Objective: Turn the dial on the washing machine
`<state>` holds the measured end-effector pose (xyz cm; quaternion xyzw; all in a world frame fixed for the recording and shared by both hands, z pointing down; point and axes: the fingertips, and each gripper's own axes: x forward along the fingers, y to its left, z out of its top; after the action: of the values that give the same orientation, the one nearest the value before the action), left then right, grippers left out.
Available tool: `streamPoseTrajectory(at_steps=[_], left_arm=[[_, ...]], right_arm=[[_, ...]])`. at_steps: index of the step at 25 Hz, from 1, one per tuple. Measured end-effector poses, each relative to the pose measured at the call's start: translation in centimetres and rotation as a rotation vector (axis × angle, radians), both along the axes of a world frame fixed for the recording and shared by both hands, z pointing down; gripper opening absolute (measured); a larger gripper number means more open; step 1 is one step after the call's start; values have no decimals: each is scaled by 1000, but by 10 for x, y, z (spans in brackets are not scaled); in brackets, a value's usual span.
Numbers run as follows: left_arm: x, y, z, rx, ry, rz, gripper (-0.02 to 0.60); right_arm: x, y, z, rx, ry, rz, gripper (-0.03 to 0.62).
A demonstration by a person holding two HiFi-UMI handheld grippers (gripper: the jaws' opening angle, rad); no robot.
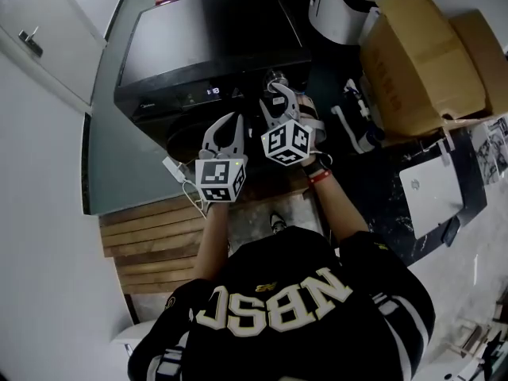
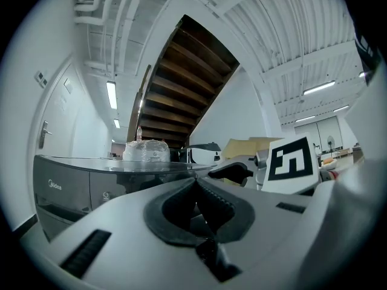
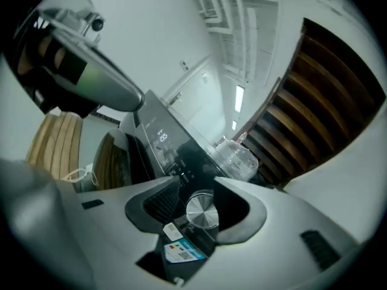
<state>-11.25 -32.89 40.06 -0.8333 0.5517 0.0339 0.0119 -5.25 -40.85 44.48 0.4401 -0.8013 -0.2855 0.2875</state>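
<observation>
The black washing machine (image 1: 206,38) stands ahead of me, its lit display (image 1: 213,91) on the front panel. In the right gripper view the silver dial (image 3: 202,212) sits between the two dark pads (image 3: 162,202). My right gripper (image 3: 198,185) is open around it, with a gap on the left side, so the pads do not press on it. From the head view the right gripper (image 1: 276,86) reaches the dial (image 1: 275,76) at the panel's right end. My left gripper (image 1: 228,124) hangs lower left of it, away from the panel. Its jaws (image 2: 195,182) are shut and hold nothing.
Cardboard boxes (image 1: 421,54) and a white appliance (image 1: 341,6) stand to the machine's right. Wooden steps (image 1: 151,236) lie at lower left, with a white cable (image 1: 178,173) beside them. A clear plastic bundle (image 3: 236,156) rests on the machine's top. A coloured label (image 3: 181,249) is stuck below the dial.
</observation>
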Motion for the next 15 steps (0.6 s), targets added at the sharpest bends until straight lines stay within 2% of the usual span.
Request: streamPoseTrajectory(at_steps=[7,9,12,15], left_arm=[[-4,-9,6,-13,-2,-13,15],[-7,-10,7,-14,-3,-20,15],[-11,-11,9,-18,-2,-33,15],[-15,-13,11,-22,-2,-43,15]], right_arm=[[-1,-26,28,119,342,0,246],[3,-34,35,126,399,16,276],[6,-42,43,134,454,19,291],[8,-47,43,185,517,26,295]])
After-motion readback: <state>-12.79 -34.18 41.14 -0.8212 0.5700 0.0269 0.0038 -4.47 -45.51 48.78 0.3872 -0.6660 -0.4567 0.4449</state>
